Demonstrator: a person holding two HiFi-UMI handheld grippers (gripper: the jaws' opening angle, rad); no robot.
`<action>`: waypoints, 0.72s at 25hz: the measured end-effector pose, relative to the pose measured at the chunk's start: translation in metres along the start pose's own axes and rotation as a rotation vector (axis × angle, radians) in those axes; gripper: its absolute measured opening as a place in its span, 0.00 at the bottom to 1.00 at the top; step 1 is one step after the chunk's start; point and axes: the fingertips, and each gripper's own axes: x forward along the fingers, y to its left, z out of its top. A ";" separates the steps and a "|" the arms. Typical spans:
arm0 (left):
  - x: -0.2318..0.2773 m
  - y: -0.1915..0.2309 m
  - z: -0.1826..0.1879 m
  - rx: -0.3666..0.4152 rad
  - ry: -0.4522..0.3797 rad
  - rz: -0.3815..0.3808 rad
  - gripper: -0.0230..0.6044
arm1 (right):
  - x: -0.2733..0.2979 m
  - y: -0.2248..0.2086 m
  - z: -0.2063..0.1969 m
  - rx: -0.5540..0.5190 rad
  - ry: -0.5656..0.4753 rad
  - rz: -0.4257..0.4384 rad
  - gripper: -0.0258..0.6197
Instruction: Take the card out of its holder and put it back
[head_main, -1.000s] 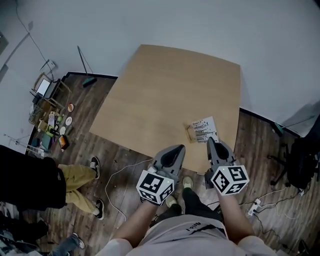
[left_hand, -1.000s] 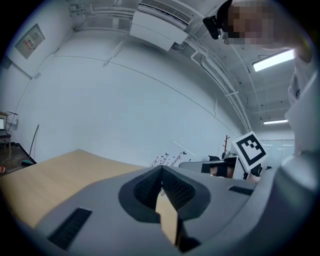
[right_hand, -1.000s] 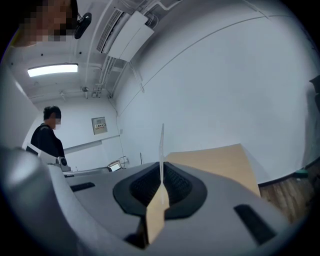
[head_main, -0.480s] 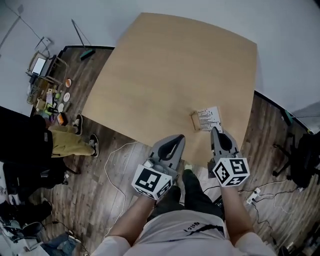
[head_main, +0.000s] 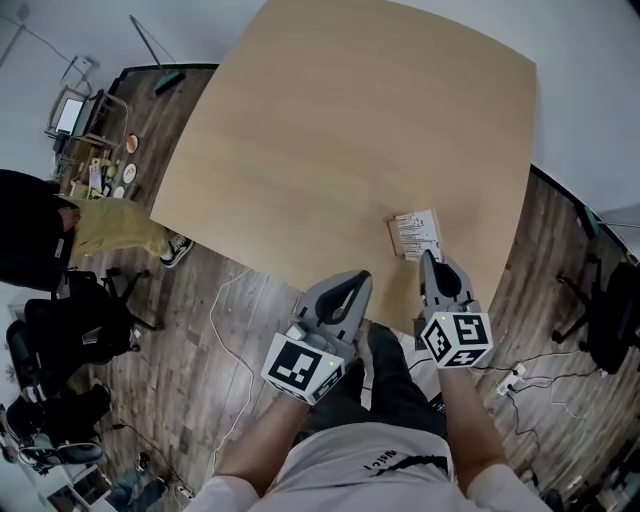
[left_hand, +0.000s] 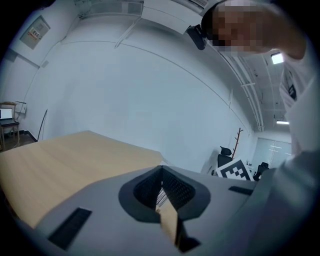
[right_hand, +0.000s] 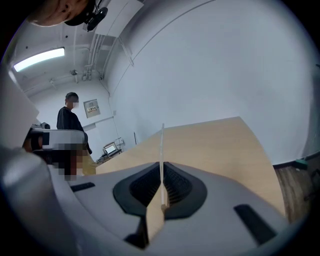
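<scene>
So here we've got both grippers held out over the near edge of the table (head_main: 330, 130). The right gripper (head_main: 429, 260) has its fingers pinched together on the card (head_main: 418, 232). In the right gripper view the card shows edge-on as a thin white line, coming up from between the pads and sticking out past the fingertips. From the head view, the printed face of the card spreads out just beyond those fingertips, and they meet it at its near edge. The little wooden holder (head_main: 393, 236) sits just past the right fingertips and a bit to their left, touching the card's left edge. We can't tell whether the card is seated in the slot or lifted out of it.

The left gripper (head_main: 360, 279) has its fingers closed too, pads meeting at the tip with nothing between them. The card and holder are off to the right of its fingertips and a little ahead, not touching. A person (head_main: 40, 240) stands on the floor well off to the left of the left fingers.
</scene>
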 end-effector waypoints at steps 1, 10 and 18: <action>0.001 0.001 -0.002 -0.002 0.004 0.001 0.06 | 0.003 -0.001 -0.003 -0.001 0.007 -0.002 0.08; 0.007 0.010 -0.010 -0.017 0.022 0.010 0.06 | 0.015 -0.005 -0.015 0.012 0.037 -0.001 0.08; 0.011 0.011 -0.011 -0.020 0.025 0.008 0.06 | 0.019 -0.005 -0.015 0.048 0.043 -0.010 0.08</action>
